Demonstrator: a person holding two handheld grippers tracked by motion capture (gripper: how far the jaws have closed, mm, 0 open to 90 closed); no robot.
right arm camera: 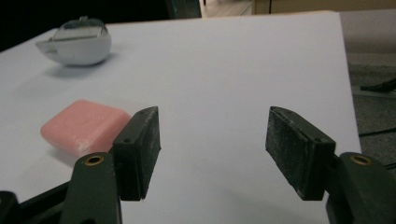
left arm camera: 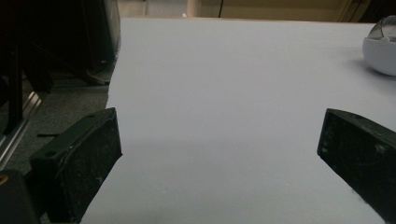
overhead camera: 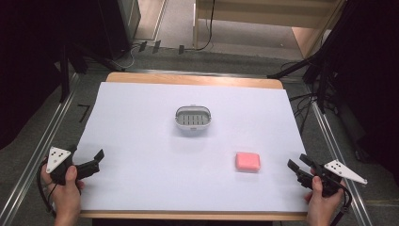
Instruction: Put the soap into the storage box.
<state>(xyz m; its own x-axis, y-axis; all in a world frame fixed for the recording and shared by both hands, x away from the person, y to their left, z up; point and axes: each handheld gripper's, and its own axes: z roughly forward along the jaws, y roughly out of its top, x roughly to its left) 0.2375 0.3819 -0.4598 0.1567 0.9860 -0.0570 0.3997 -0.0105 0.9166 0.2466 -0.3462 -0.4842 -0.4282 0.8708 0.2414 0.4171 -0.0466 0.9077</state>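
Observation:
A pink soap bar [overhead camera: 248,161] lies on the white table sheet, right of centre; it also sits at the left of the right gripper view [right arm camera: 84,126]. A white oval soap dish with a slotted grey insert [overhead camera: 193,118] stands mid-table, seen again at far right [left arm camera: 383,51] and upper left [right arm camera: 77,44]. My left gripper [overhead camera: 94,160] rests open at the sheet's left edge [left arm camera: 219,144], nothing between its jaws. My right gripper [overhead camera: 299,164] is open at the right edge [right arm camera: 212,140], its jaws just right of the soap and apart from it.
The white sheet [overhead camera: 141,141] covers a wooden table with metal rails along both sides. Dark stands and cables [overhead camera: 324,89] crowd the floor to the right, and black equipment [overhead camera: 84,37] sits at the back left.

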